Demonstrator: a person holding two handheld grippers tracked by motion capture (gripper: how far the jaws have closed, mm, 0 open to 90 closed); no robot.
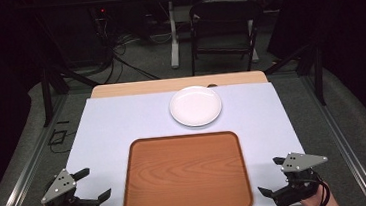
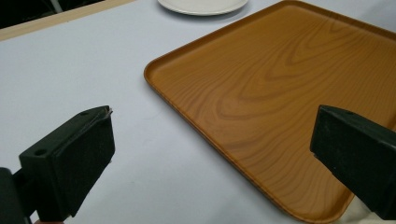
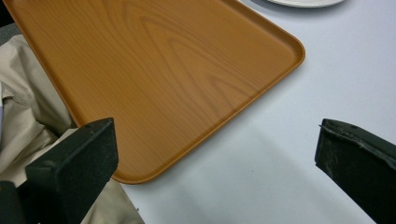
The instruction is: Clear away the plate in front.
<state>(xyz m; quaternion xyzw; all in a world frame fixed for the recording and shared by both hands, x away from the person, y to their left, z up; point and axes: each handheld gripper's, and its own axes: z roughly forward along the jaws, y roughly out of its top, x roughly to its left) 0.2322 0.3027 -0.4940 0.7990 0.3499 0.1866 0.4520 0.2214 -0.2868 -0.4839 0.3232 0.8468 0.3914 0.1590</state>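
A brown wooden tray (image 1: 185, 174) lies bare at the near middle of the white table (image 1: 122, 123). Beyond it rests a round white plate (image 1: 195, 105), bare too. My left gripper (image 1: 94, 183) hovers open at the table's near left corner, its jaws spread wide and angled toward the tray's left edge (image 2: 187, 116). At the near right corner my right gripper (image 1: 273, 176) is open as well, facing the tray's right corner (image 3: 280, 51). Neither holds anything. The plate's rim (image 2: 201, 5) peeks in at the top of the left gripper view, and the plate (image 3: 306, 2) also in the right gripper view.
A strip of bare wood (image 1: 179, 84) runs along the table's far edge. Behind it stand a black folding chair (image 1: 224, 26) and a white table leg (image 1: 173, 33) on a grey floor with cables. Beige cloth of the person's clothing (image 3: 28, 107) lies below the tray's near edge.
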